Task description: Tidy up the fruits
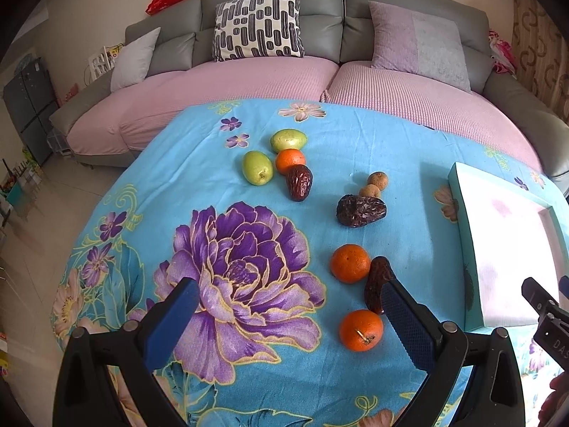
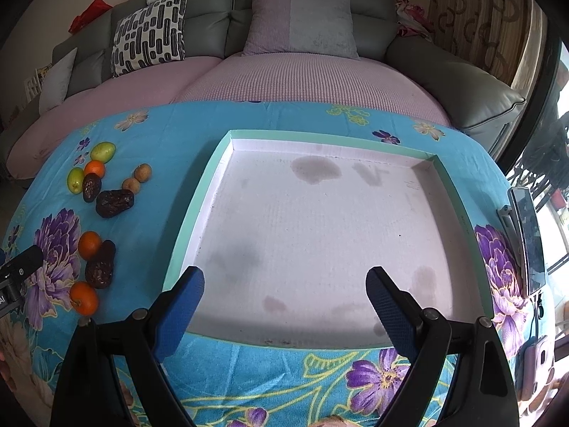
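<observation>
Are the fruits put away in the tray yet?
Not yet. The tray holds no fruit, only stains. Both grippers, left and right, are open and hold nothing. All the fruit is left on the cloth: oranges, green fruits, dark dates and two small brown ones.

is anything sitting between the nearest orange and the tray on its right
Nothing on the cloth does. The nearest orange has bare blue tablecloth between it and the tray, whose raised teal rim it must clear. The open left gripper has one finger just beside the orange on that side.
</observation>
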